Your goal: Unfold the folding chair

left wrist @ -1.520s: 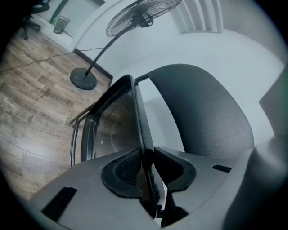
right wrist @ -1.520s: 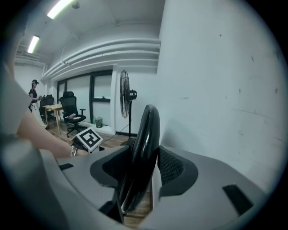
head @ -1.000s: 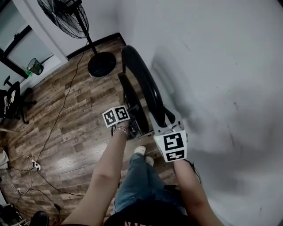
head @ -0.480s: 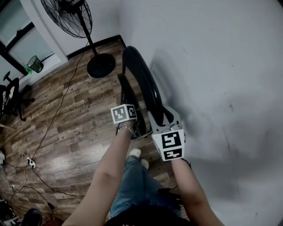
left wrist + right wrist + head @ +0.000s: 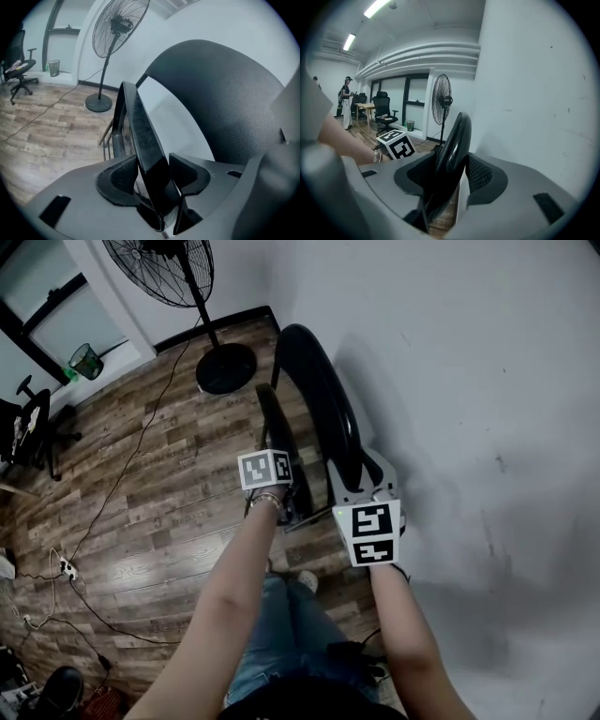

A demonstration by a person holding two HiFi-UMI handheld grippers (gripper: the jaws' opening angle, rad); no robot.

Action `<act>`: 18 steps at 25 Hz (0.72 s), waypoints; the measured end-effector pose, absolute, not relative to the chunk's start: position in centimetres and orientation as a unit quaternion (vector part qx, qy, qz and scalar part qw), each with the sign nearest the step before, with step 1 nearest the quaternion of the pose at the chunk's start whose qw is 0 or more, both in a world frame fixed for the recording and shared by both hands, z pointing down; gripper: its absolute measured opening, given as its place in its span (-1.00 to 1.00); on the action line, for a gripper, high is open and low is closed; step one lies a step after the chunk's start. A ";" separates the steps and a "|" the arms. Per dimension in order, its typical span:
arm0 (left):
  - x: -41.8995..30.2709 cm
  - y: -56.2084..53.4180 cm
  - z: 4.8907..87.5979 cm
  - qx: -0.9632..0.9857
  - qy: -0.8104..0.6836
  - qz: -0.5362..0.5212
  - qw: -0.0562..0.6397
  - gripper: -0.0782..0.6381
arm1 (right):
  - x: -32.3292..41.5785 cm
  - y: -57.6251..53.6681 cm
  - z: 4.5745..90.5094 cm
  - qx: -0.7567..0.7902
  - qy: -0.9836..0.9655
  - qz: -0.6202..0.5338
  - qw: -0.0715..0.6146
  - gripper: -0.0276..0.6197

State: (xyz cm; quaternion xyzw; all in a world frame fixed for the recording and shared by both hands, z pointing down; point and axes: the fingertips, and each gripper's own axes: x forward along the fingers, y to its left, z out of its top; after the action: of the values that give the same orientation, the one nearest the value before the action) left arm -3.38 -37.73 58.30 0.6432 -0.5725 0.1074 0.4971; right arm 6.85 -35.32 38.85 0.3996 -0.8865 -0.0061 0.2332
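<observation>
The folding chair, black and not yet opened out, is being held upright on the wooden floor. It is standing close against the white wall, at 12 o'clock from the person in the head view. Its rounded backrest is being clamped by the right gripper, with the thick edge being pressed between the two pads. The seat, a thin dark panel, is standing just at 9 o'clock of the backrest and slightly apart from it. It is being gripped along its edge by the left gripper. Those jaws have just been opening a little, yet the panel is being held between them, and the pads appear to touch it on both sides. The two grippers are being carried side by side, the left at 9 o'clock of the right. A pedestal fan is being shown at 11 o'clock and an office chair at 9 o'clock. Cables are being seen trailing across the floor.
</observation>
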 end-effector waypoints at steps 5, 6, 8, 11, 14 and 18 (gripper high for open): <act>-4.8 -36.3 58.9 0.646 -0.569 0.098 0.500 -0.21 | 7.0 -35.0 39.6 0.407 -0.883 -0.005 0.234 -0.34; -5.2 -36.1 59.0 0.645 -0.568 0.095 0.503 -0.21 | 7.1 -35.1 39.7 0.413 -0.880 -0.003 0.237 -0.34; -6.0 -35.4 59.3 0.642 -0.565 0.087 0.511 -0.21 | 7.6 -35.4 40.2 0.427 -0.870 0.004 0.245 -0.34; -7.3 -34.2 59.7 0.640 -0.563 0.074 0.518 -0.21 | 8.4 -36.0 40.8 0.444 -0.858 0.015 0.259 -0.33; -8.5 -33.4 60.1 0.639 -0.557 0.066 0.526 -0.21 | 8.9 -36.3 41.2 0.457 -0.845 0.017 0.276 -0.32; -10.2 -32.4 60.9 0.641 -0.540 0.061 0.543 -0.21 | 8.4 -36.3 41.8 0.475 -0.832 0.012 0.287 -0.29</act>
State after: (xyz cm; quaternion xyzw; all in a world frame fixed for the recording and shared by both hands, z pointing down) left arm -10.17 -32.40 60.86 0.6405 -0.5397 0.0608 0.5430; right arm 8.38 -36.31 41.79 0.4748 -0.8319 0.0124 0.2869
